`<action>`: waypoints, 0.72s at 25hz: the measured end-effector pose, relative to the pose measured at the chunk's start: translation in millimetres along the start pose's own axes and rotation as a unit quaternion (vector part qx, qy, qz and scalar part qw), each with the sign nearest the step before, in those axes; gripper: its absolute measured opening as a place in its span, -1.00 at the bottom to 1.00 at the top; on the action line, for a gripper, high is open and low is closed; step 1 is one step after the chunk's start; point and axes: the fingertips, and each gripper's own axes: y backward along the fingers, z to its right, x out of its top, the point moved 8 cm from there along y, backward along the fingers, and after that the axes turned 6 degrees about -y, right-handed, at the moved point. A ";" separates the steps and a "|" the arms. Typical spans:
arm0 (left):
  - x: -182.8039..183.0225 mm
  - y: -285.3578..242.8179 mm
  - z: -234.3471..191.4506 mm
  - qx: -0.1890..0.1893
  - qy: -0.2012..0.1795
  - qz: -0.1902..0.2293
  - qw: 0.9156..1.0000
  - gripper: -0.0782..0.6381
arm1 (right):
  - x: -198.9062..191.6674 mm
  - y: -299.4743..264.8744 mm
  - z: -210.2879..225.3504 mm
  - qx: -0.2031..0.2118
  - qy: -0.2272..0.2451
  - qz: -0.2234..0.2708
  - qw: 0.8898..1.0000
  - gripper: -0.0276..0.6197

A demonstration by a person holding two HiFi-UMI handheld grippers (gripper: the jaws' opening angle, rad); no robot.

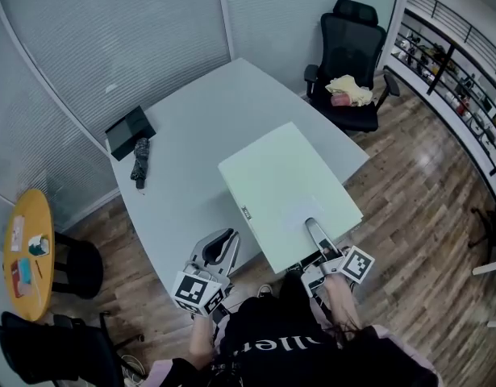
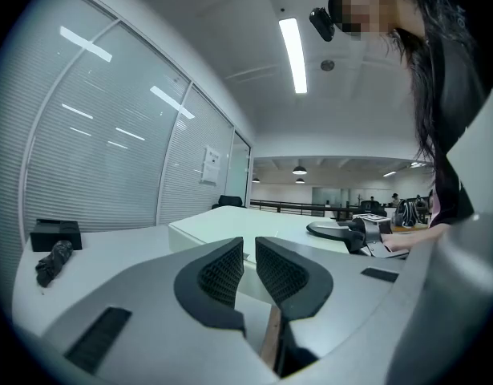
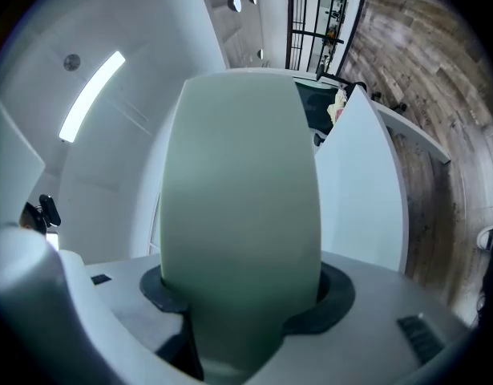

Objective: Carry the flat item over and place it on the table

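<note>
Fingers (image 3: pixel 333 293) of right gripper (image 1: pixel 314 228) tight on near edge of flat box (image 1: pixel 284 180); left gripper (image 2: pixel 248 269) closed, empty.

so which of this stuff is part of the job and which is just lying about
In the job: flat pale-green panel, gripped by the right gripper; grey table.

Lying about: black box, folded umbrella, office chair with a bundle on its seat, yellow round table. The left gripper is shut, empty.
</note>
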 end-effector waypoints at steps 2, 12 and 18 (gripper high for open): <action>-0.3 -7.4 -2.2 0.017 0.002 -0.002 1.000 -0.60 | 9.7 -12.7 5.7 0.001 -0.005 -0.017 1.000 -0.04; 10.6 -70.7 -27.8 0.124 0.020 0.008 0.992 -0.61 | 83.0 -107.3 26.6 0.004 0.009 -0.121 0.993 -0.04; 16.2 -113.9 -26.4 0.151 0.024 0.008 0.988 -0.61 | 124.7 -142.8 46.6 -0.010 0.000 -0.156 0.988 -0.04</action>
